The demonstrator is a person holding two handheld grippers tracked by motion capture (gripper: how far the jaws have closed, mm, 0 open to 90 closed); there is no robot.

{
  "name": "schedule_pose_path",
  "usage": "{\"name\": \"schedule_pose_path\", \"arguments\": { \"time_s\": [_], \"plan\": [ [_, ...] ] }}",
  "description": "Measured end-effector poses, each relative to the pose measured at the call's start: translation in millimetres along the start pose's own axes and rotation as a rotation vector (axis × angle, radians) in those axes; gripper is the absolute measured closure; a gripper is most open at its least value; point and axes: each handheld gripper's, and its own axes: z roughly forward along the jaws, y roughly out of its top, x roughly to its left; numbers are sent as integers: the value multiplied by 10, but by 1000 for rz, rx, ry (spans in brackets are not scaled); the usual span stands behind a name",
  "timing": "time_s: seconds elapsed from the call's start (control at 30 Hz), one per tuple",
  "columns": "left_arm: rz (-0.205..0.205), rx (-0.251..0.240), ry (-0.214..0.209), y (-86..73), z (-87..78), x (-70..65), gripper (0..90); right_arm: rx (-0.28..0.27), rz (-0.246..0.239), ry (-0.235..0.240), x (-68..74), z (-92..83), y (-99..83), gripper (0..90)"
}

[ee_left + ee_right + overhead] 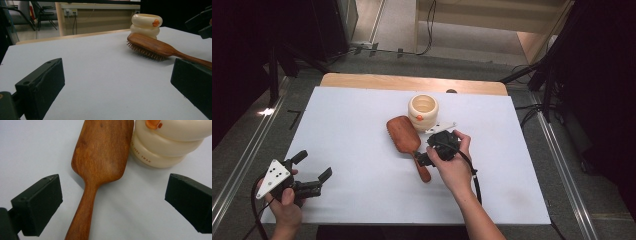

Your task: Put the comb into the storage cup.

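A wooden hairbrush (403,136) lies bristles down in the middle of the white table (352,125), its handle pointing toward the person. Just behind its head stands a cream ribbed cup (423,112) with an orange knob. My right gripper (433,148) hovers low over the handle. In the right gripper view this gripper (112,187) is open wide, with the brush (100,157) running up between the jaws, untouched, and the cup (165,147) at upper right. My left gripper (314,165) is open near the front left corner. Its view faces the brush (150,47) and cup (146,23) past its open gripper (117,66).
The table's wooden far edge (412,82) borders a floor with cables. Dark stands and rails flank both sides. Bare white surface stretches across the left half and the right side of the table. The right gripper's body (200,22) appears at the left gripper view's top right.
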Motion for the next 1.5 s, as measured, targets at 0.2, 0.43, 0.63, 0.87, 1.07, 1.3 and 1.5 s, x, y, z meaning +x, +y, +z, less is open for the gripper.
{"name": "schedule_pose_path", "arguments": {
  "time_s": [0.2, 0.43, 0.63, 0.87, 1.07, 1.3, 1.5],
  "plan": [
    [-4, -2, 3, 1, -2, 2, 0, 33, 1, 18, 23, 92, -3, 0],
    [-3, -1, 1, 1, 0, 2, 0, 77, 8, 48, 57, 223, -3, 1],
    [-7, -5, -1, 1, 0, 3, 0, 121, 29, 69, 70, 340, -23, 62],
    [-10, -8, -3, 0, -3, 6, 0, 188, 41, 85, 106, 482, -35, 62],
    [-10, -7, -2, 0, -3, 7, 0, 202, 69, 50, 116, 554, -50, 238],
    [-10, -7, -3, 1, -1, 7, 0, 229, 69, -15, 170, 612, -62, 350],
    [-10, -7, -3, 1, -1, 6, 0, 202, 75, 19, 175, 602, -54, 547]
  ]
}}
